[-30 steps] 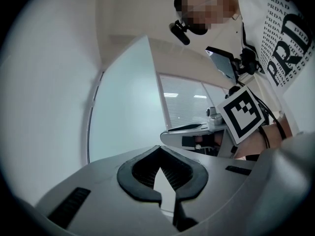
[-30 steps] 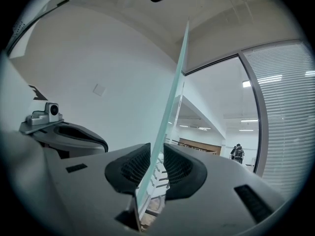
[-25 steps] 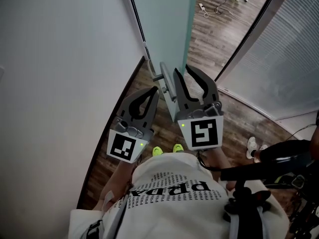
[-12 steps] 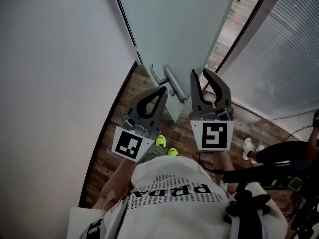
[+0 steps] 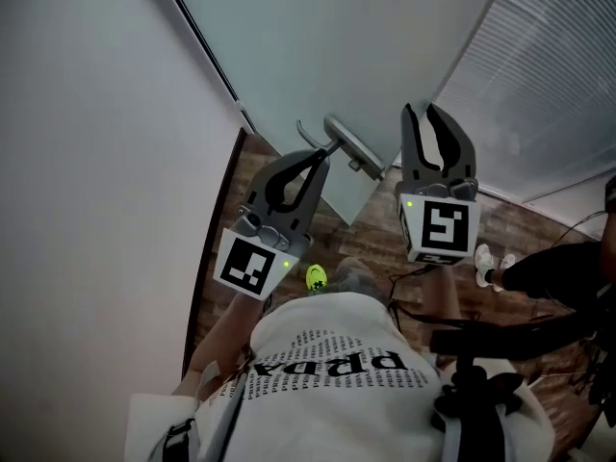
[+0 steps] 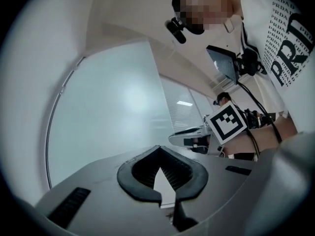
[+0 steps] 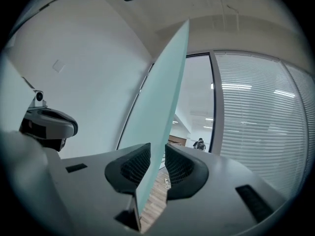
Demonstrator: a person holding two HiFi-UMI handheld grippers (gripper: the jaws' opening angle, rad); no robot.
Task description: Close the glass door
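Observation:
The frosted glass door (image 5: 337,37) fills the top of the head view, with its metal lever handle (image 5: 354,147) low on the pane. My left gripper (image 5: 315,158) is shut, its tips right at the handle's left end; whether they touch it is unclear. In the left gripper view the door (image 6: 113,117) stands ahead of the left gripper (image 6: 158,149). My right gripper (image 5: 428,112) is at the door's free edge. In the right gripper view the pane (image 7: 162,112) runs edge-on between the pads of the right gripper (image 7: 157,154), which is shut on it.
A white wall (image 5: 96,114) stands close on the left. A partition with blinds (image 5: 549,75) runs along the right, and its frame post (image 7: 215,107) is just past the door's edge. Wooden floor (image 5: 260,157) and the person's shoe (image 5: 316,277) lie below.
The door has swung to the right toward the blinds partition, and the open gap with the floor beyond has narrowed. Both grippers have moved along with it.

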